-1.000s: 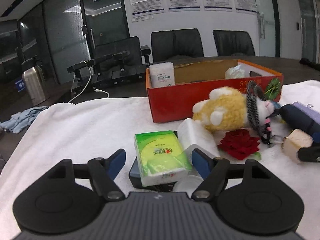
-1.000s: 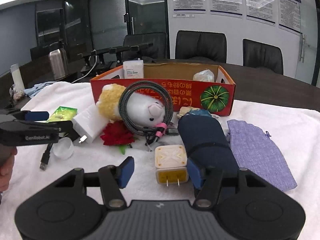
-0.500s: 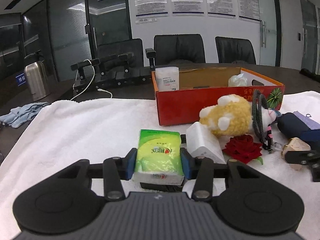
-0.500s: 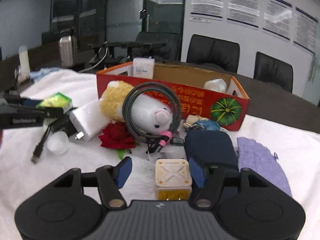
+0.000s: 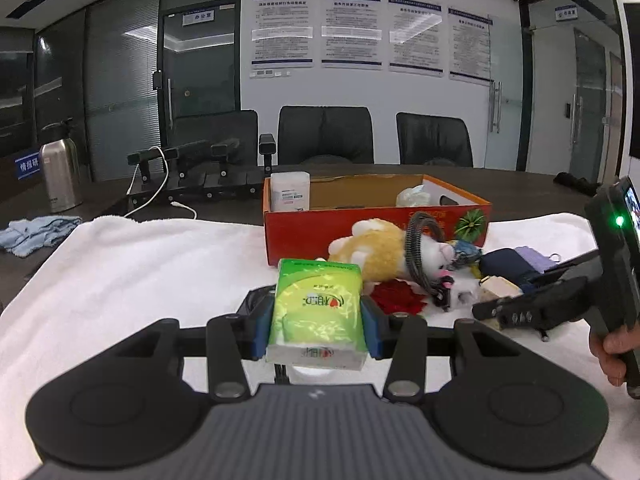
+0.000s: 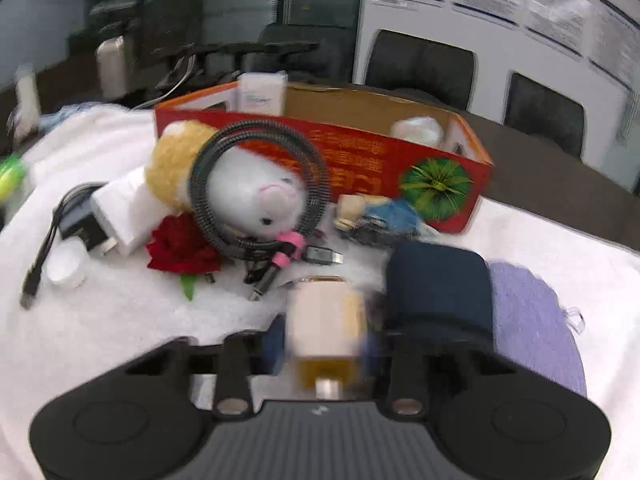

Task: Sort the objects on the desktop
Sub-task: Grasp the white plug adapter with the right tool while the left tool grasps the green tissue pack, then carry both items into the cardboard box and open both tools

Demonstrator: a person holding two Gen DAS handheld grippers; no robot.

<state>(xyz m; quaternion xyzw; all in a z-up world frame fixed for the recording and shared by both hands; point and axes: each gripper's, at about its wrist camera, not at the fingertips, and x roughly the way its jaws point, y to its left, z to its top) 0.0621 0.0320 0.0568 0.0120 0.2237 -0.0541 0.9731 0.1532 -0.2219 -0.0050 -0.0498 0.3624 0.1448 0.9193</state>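
My left gripper [image 5: 316,328] is shut on a green tissue pack [image 5: 318,308] and holds it above the white towel [image 5: 132,264]. My right gripper [image 6: 324,340] is shut on a cream plug adapter [image 6: 326,328], blurred by motion; it also shows in the left wrist view [image 5: 500,288]. The red cardboard box [image 5: 372,224] stands behind, with a white bottle [image 5: 290,192] and a crumpled bag [image 5: 412,198] inside. A plush toy [image 6: 248,188] ringed by a coiled black cable [image 6: 260,236] lies before the box.
On the towel lie a red fabric rose [image 6: 182,246], a white charger block [image 6: 120,212], a black USB cable [image 6: 36,276], a navy pouch [image 6: 440,284] and a lilac cloth bag [image 6: 532,320]. A steel flask [image 5: 60,172] and chairs stand beyond.
My left gripper closed on the tissue pack and lifted it off the black item beneath. My right gripper moved forward over the plug adapter and closed on it.
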